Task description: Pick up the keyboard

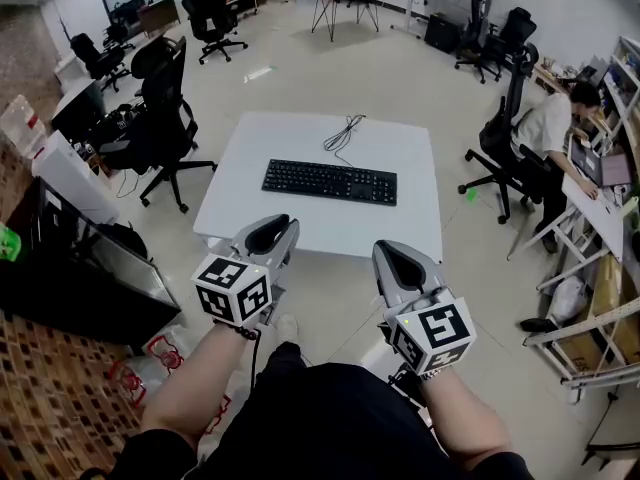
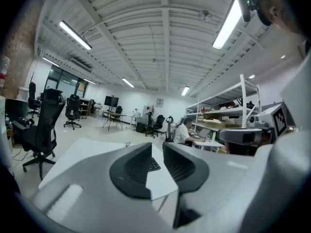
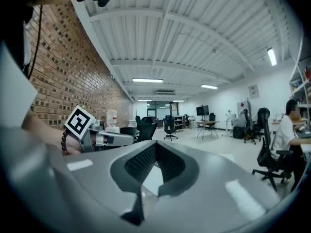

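Note:
A black keyboard (image 1: 330,181) lies flat in the middle of a white table (image 1: 300,223), and its black cable (image 1: 343,133) runs toward the far edge. Both grippers hover short of the table's near edge, pointing at it and touching nothing. My left gripper (image 1: 272,230) has a narrow gap between its jaws with nothing in it. In the left gripper view (image 2: 157,147) a corner of the keyboard (image 2: 152,164) shows through that gap. My right gripper (image 1: 395,253) is shut and empty, and its tips meet in the right gripper view (image 3: 155,144).
A black office chair (image 1: 160,108) stands to the left of the table and another chair (image 1: 505,143) to its right. A person (image 1: 555,118) sits at a desk at the far right. A dark cabinet (image 1: 80,258) stands at the left, and shelving (image 1: 600,308) at the right.

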Tool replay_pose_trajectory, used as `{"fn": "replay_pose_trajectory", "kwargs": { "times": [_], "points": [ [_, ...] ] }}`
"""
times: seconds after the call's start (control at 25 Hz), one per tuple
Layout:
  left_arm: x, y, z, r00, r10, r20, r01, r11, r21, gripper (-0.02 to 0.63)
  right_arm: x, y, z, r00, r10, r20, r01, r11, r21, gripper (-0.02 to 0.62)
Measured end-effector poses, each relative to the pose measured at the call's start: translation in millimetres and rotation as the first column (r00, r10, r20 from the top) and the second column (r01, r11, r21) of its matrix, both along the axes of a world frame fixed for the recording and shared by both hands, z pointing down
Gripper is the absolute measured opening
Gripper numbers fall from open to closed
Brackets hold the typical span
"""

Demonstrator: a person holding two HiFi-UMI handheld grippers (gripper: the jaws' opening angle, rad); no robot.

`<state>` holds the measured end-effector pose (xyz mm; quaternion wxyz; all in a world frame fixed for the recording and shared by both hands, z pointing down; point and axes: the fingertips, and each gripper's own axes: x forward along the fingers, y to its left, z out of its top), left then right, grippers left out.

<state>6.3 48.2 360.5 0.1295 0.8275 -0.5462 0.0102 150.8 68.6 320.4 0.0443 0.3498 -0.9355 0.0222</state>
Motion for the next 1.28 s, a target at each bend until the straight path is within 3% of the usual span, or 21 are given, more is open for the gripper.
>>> {"fn": "replay_pose_trajectory", "kwargs": {
  "times": [0.32,0.6,0.92,1.28],
  "points": [
    [-64.7,-65.2,42.8,0.994,-0.089,-0.067,0.081,0.991,-0.111,0.119,-9.8,-43.2,20.3,1.0,0.017,-0.008,-0.017,0.998,-0.065,0.003],
    [-134.5,-154.4,110.3,0.982,-0.138,-0.127,0.099,0.957,-0.273,0.153,-42.2,-113.3,44.6,0.997,0.057,-0.045,-0.063,0.988,-0.143,0.003],
    [-200.7,-240.1,199.7,0.976,-0.166,-0.144,0.075,0.868,-0.491,0.16,-87.3,-185.9,74.0,0.991,0.111,-0.08,-0.127,0.961,-0.247,0.003],
    [-220.8,-288.5,285.0,0.968,-0.145,-0.206,-0.031,0.74,-0.672,0.16,-105.6,-239.9,99.4,0.976,0.196,-0.1,-0.218,0.922,-0.319,0.003]
  ]
}}
